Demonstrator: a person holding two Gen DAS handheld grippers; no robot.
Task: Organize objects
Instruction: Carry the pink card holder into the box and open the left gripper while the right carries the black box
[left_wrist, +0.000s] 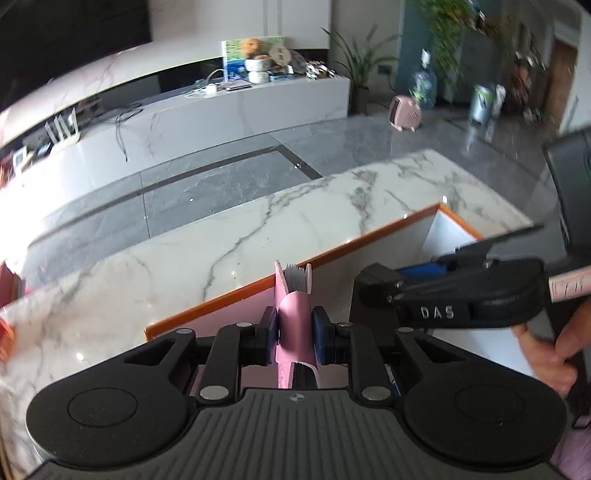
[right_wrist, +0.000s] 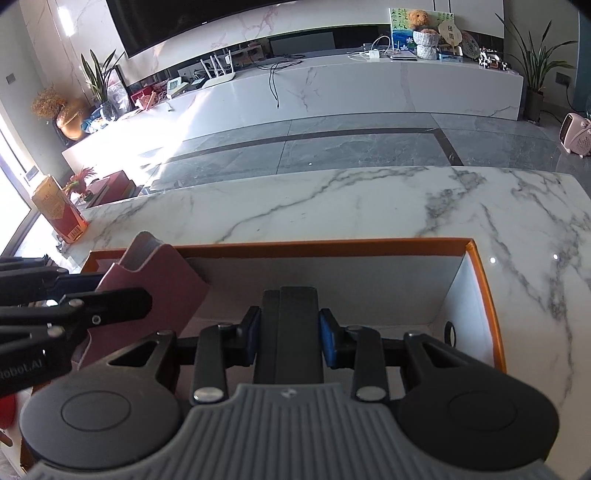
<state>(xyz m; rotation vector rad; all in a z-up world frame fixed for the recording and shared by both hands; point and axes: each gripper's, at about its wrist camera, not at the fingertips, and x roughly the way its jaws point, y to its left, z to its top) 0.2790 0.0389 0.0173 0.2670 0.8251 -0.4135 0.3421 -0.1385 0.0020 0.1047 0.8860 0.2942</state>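
Right wrist view, black object (right_wrist: 290, 332) in right tongs (right_wrist: 290, 341), lower end hidden

Each hand-held matte black plastic gripper, left (left_wrist: 294, 334) and right (right_wrist: 289, 341), is showing a grey ribbed housing with a small round emblem, two round black discs, linkage bars with silver screws, and blue rubber pads (right_wrist: 330, 341). In the left wrist view the right gripper is displaying white raised letters "DAS"; the person's bare hand (left_wrist: 554, 350) is showing no sleeve.
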